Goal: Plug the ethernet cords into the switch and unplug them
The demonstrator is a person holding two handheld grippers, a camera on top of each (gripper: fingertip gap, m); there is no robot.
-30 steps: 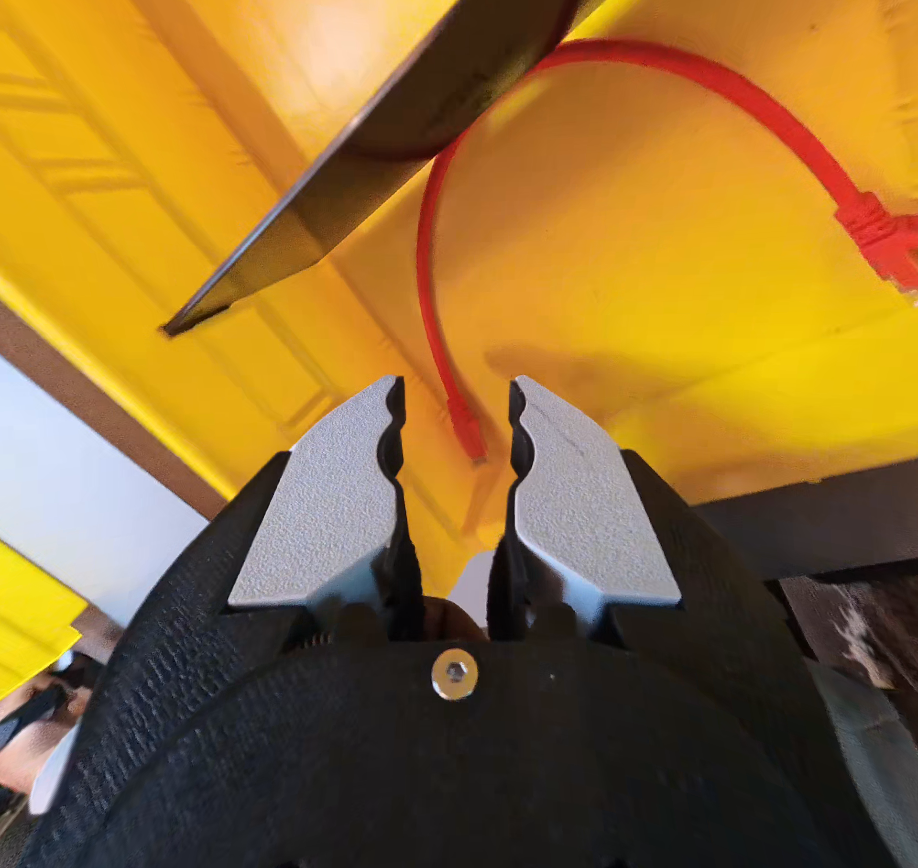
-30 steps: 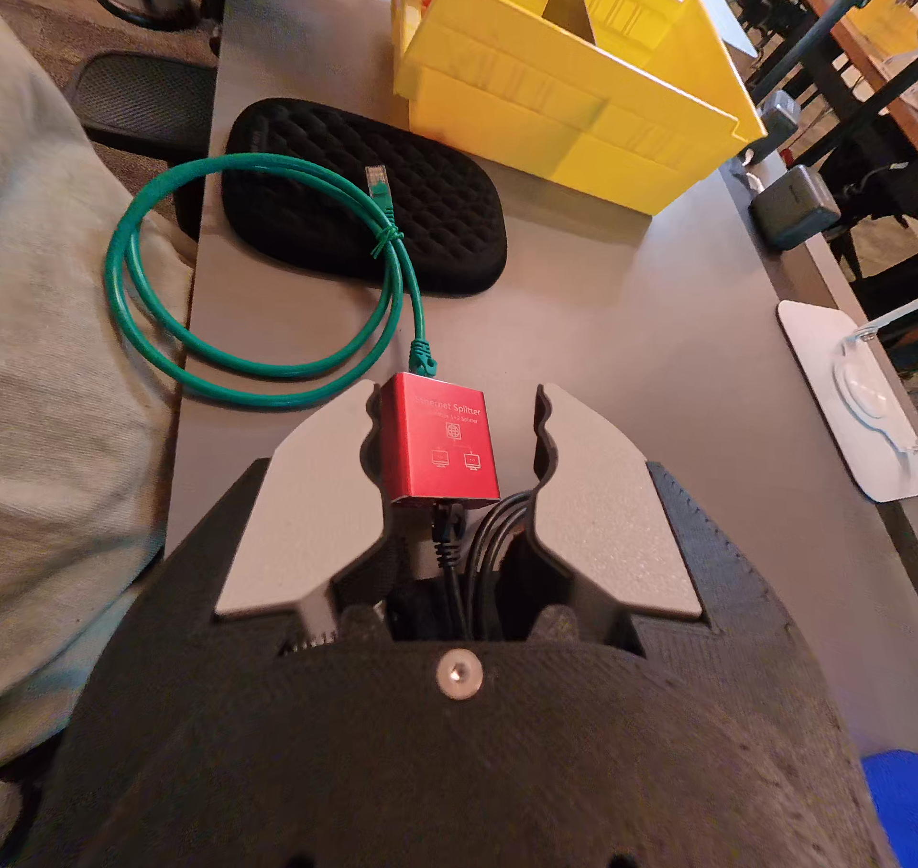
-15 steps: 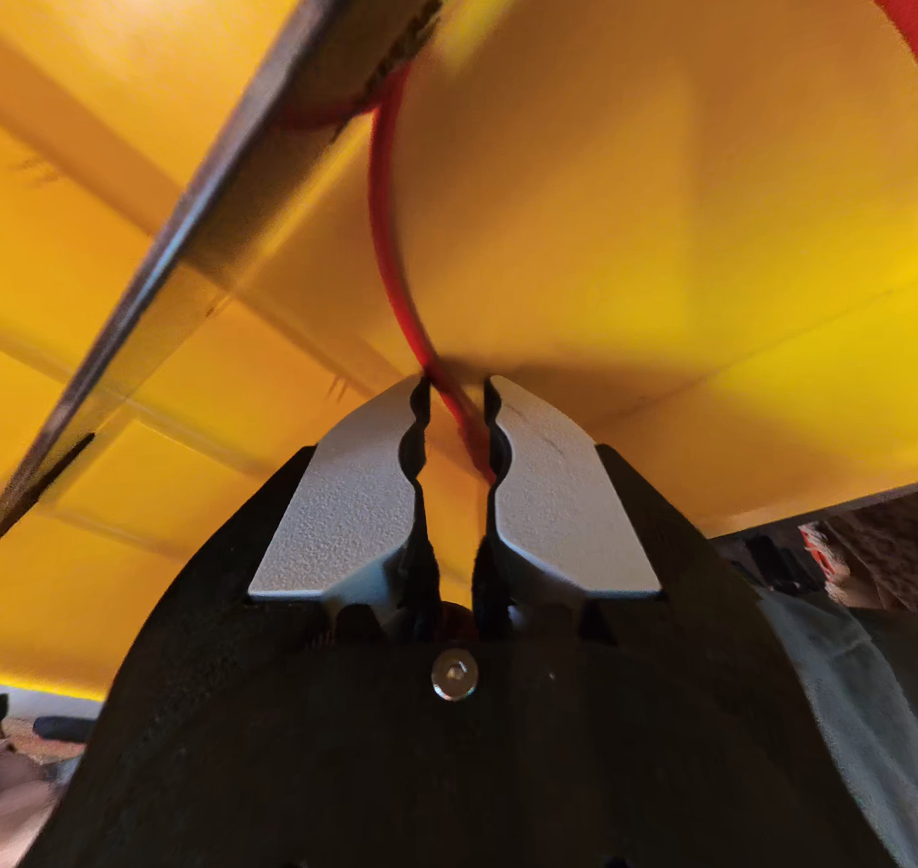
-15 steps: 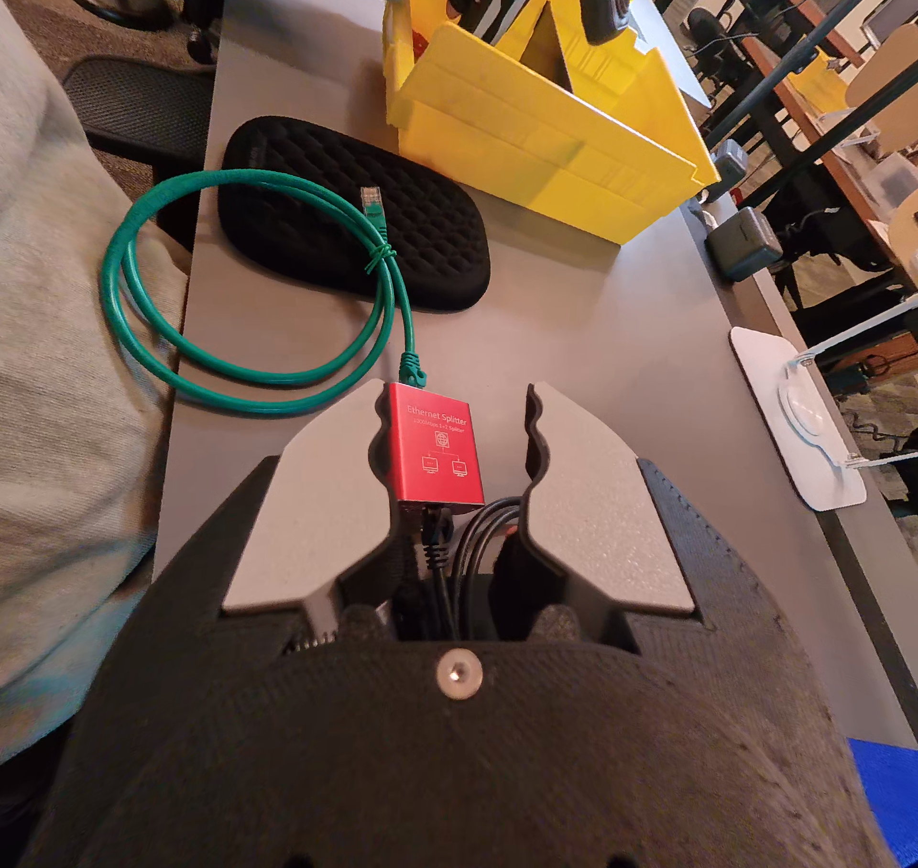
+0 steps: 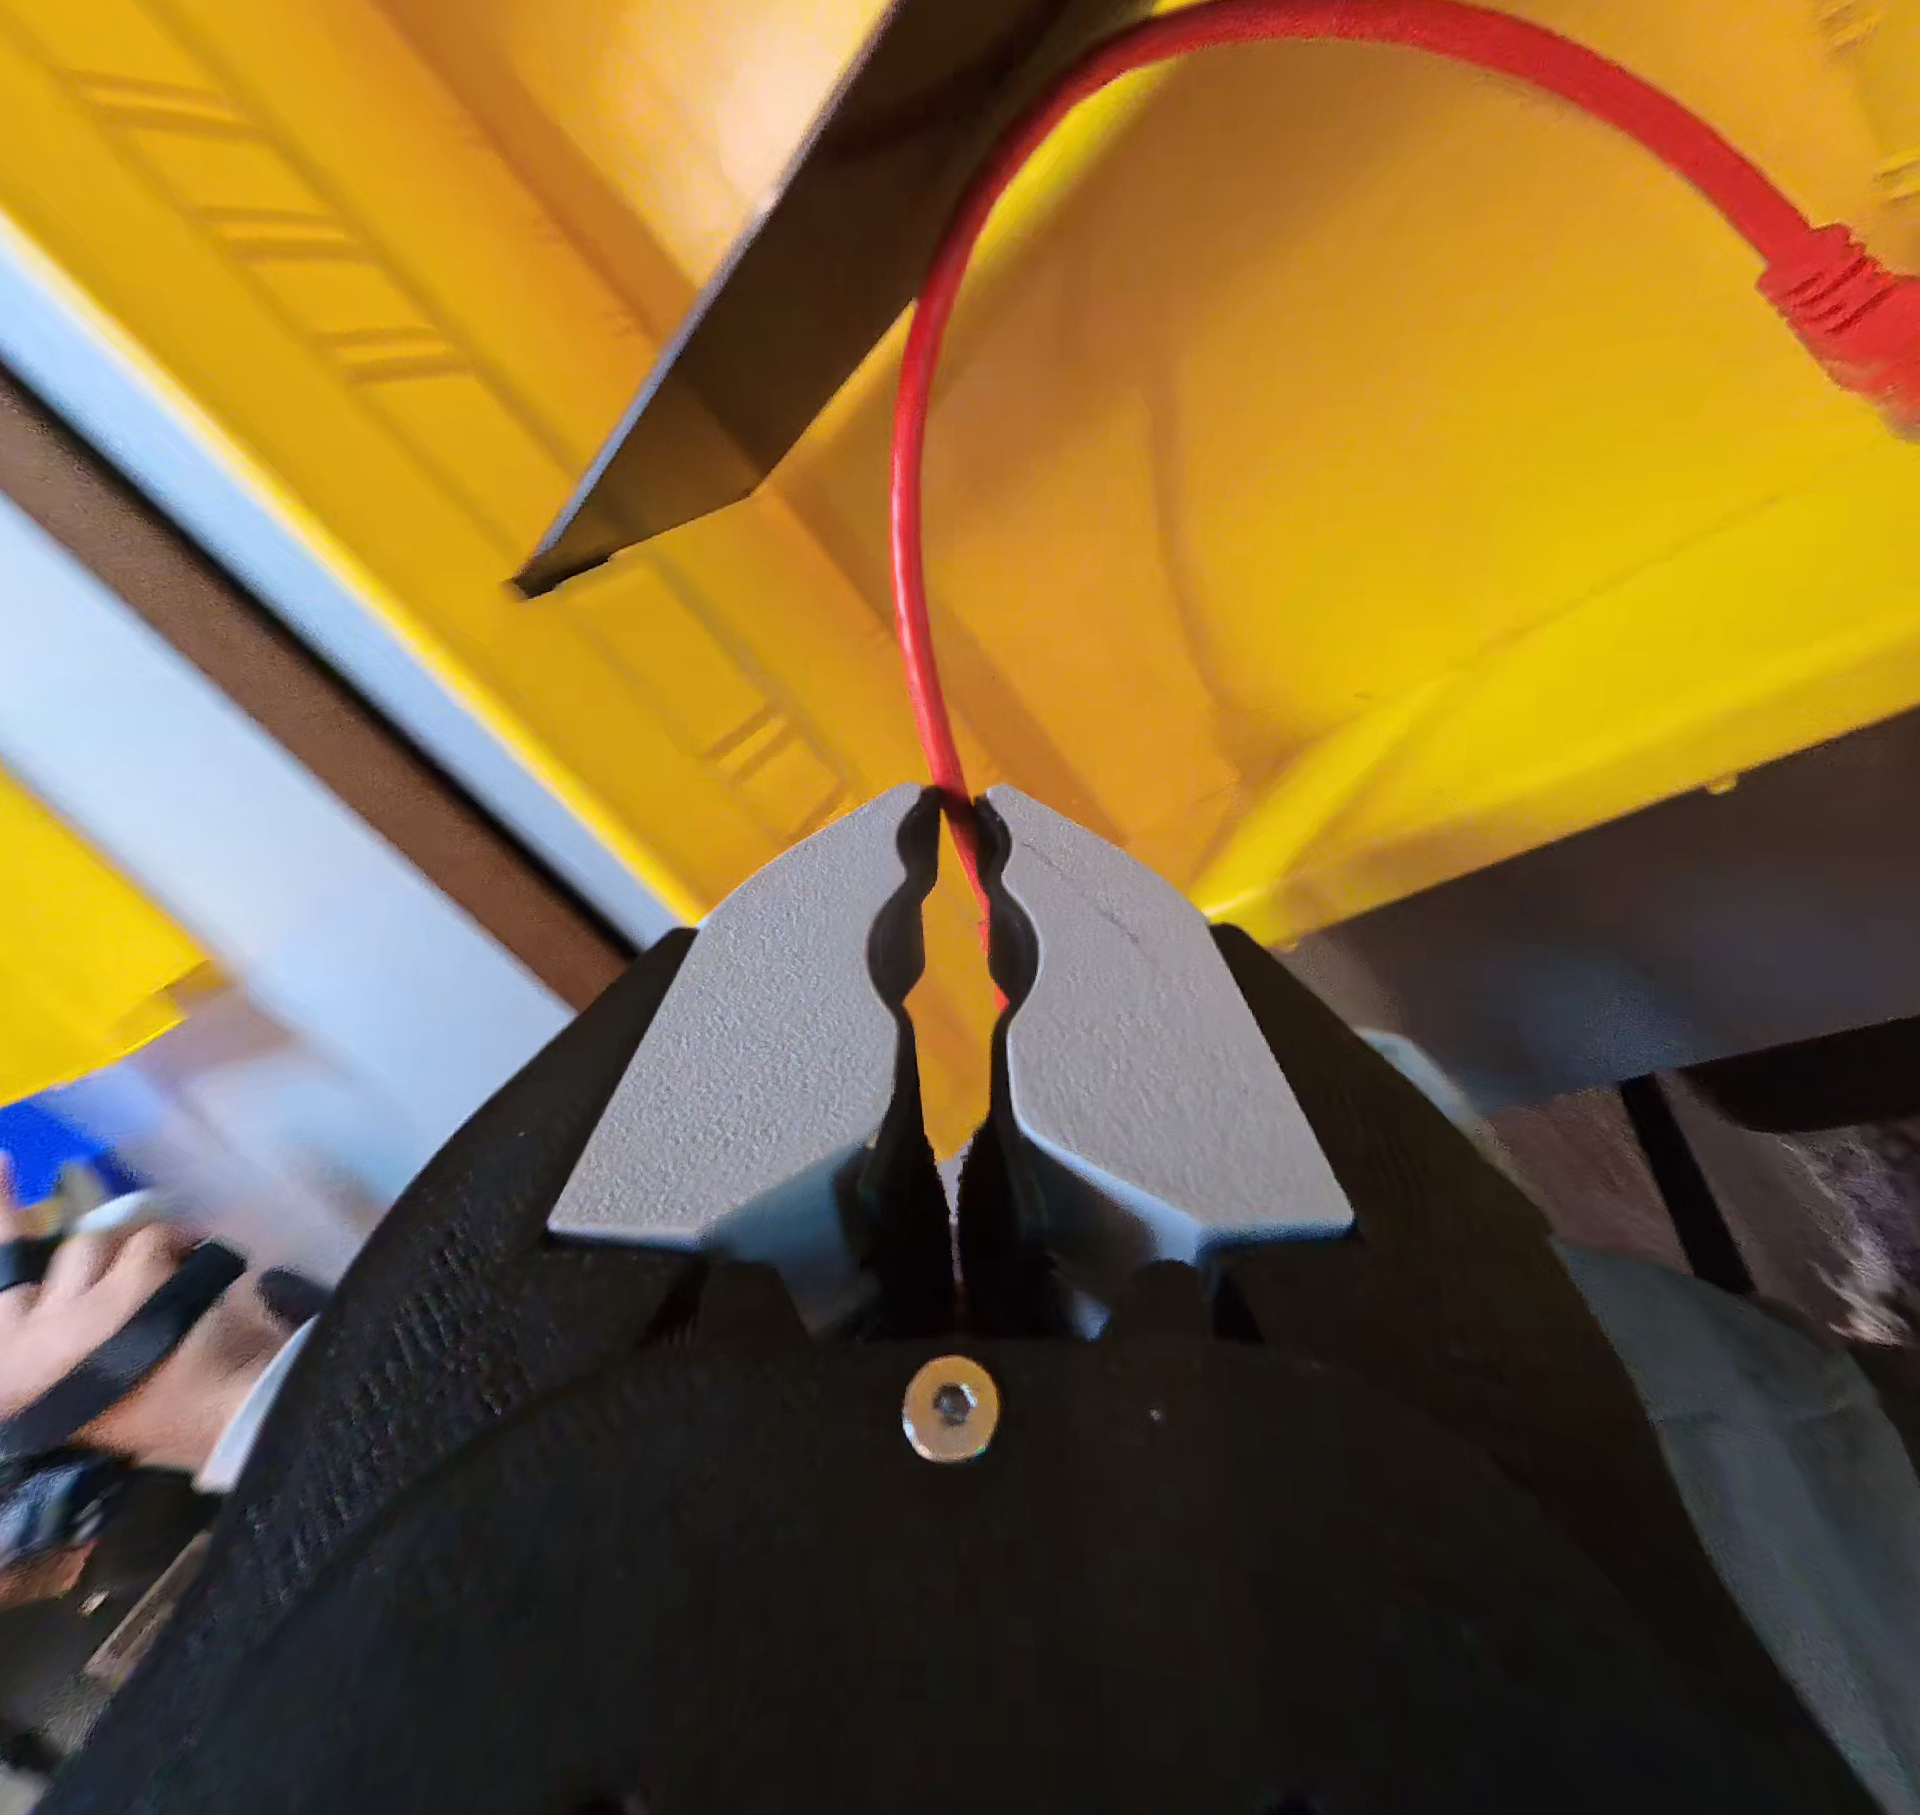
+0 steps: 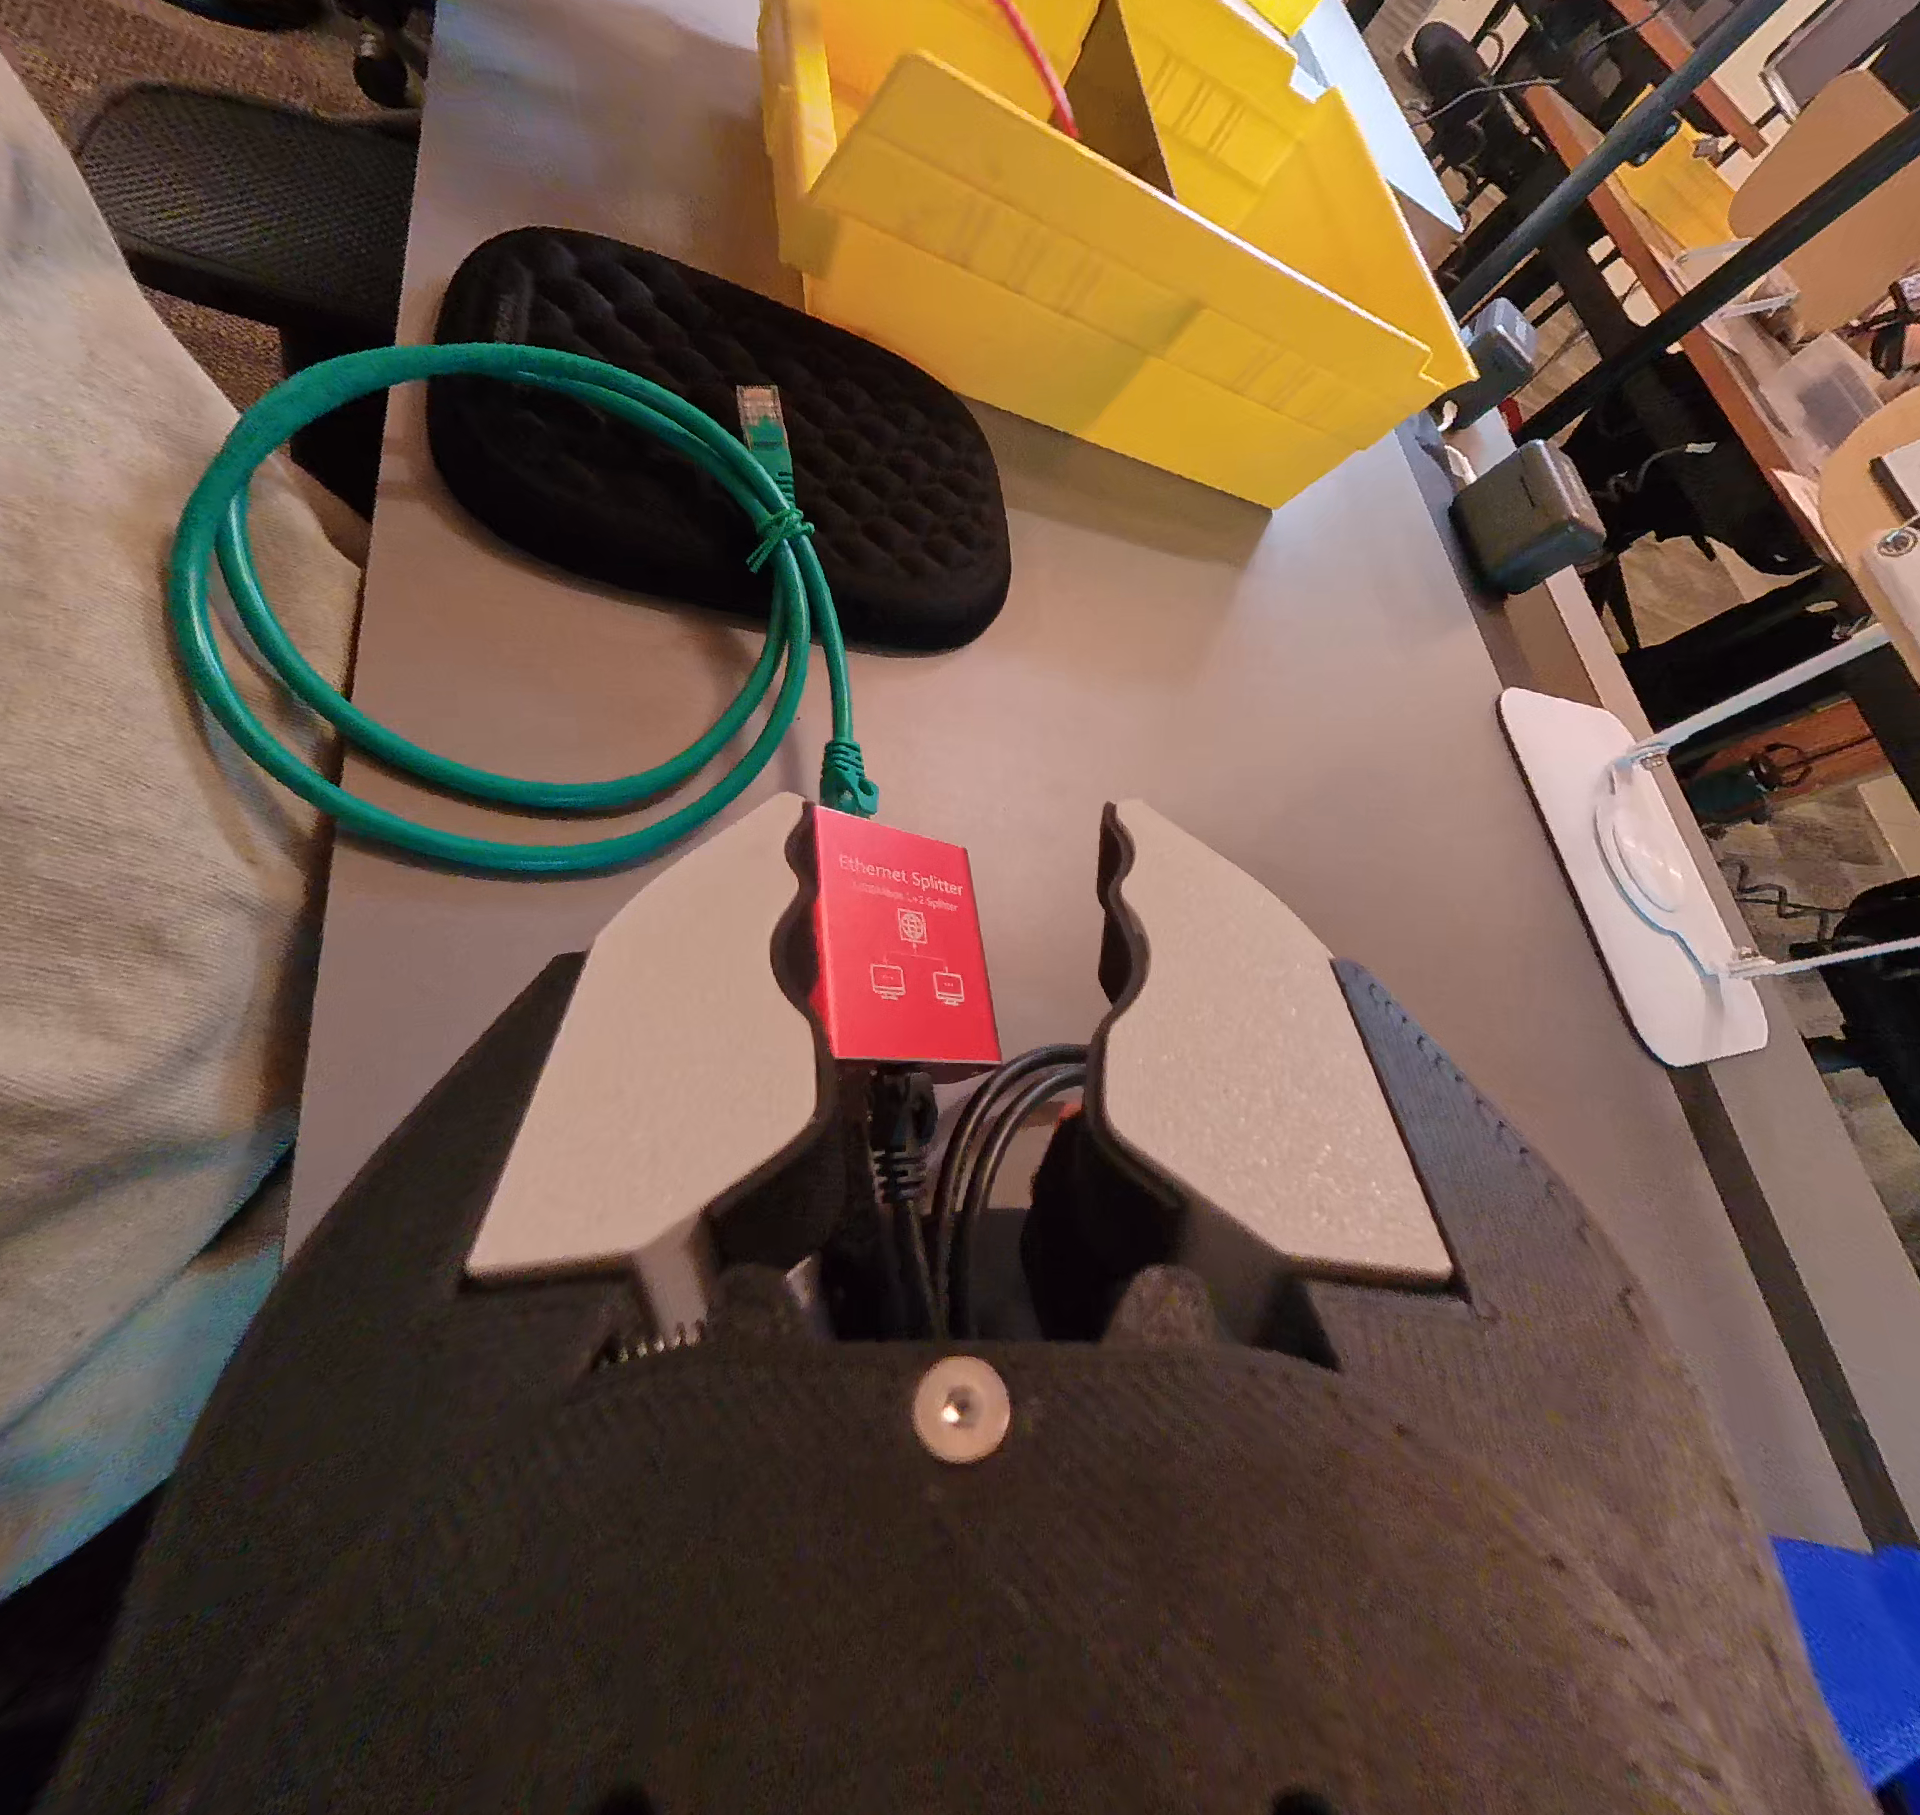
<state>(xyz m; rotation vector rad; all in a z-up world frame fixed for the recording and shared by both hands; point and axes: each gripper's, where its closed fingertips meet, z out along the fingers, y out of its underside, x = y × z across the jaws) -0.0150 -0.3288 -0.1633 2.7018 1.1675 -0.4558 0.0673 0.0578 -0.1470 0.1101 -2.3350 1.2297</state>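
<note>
In the left wrist view my left gripper [image 5: 958,801] is shut on a thin red ethernet cord [image 5: 914,477], pinched at the fingertips inside the yellow bin [image 5: 1351,539]. The cord arcs up and right to its free red plug [image 5: 1844,311]. In the right wrist view my right gripper [image 6: 953,815] is open around the red switch [image 6: 902,939], which rests on the table against the left finger. A green cord [image 6: 499,622] is plugged into the switch's far side. A black cord [image 6: 899,1131] is plugged into its near side. The red cord [image 6: 1023,40] rises from the bin.
A dark divider [image 5: 831,259] stands in the bin beside the red cord. The yellow bin [image 6: 1091,259] sits at the far end of the grey table [image 6: 1195,674], behind a black pad [image 6: 707,456] bearing the green cord's free plug [image 6: 764,415]. A white stand base [image 6: 1621,882] lies right. There is about 40 cm between the tips of the two grippers. My right gripper is the nearer one to the red switch [image 6: 902,939]: about 6 cm, against 40 cm.
My left gripper has closed on the red cord near its end and pulled back and up with it. My right gripper has stayed open around the switch.
</note>
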